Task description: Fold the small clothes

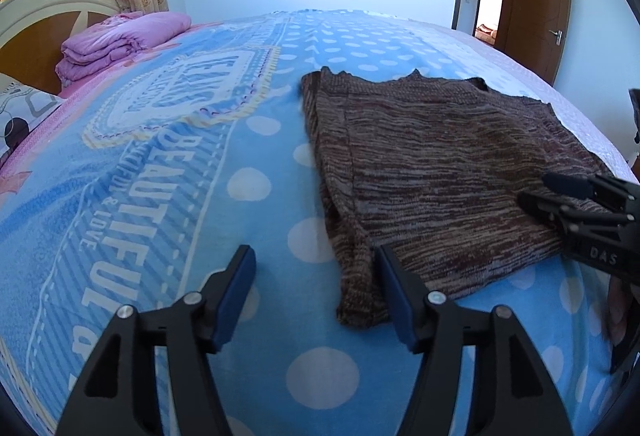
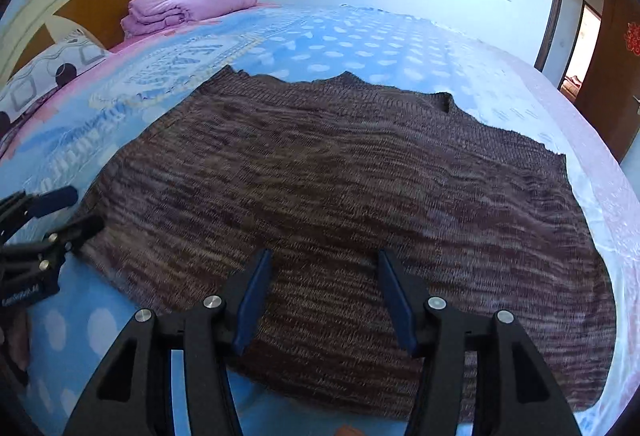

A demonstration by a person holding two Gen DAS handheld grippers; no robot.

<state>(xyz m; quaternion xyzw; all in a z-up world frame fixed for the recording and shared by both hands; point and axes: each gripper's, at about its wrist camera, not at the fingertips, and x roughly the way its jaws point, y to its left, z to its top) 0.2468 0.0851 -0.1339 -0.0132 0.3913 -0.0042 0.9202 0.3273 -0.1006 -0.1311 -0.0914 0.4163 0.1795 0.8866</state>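
Jaws (both pairs) gape over brown sweater (image 2: 340, 171).

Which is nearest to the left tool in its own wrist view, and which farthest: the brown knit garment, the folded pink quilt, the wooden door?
1. Brown knit garment: its near corner lies between the open fingers of the left tool.
2. Folded pink quilt: far left, by the headboard.
3. Wooden door: far right, past the end of the bed.
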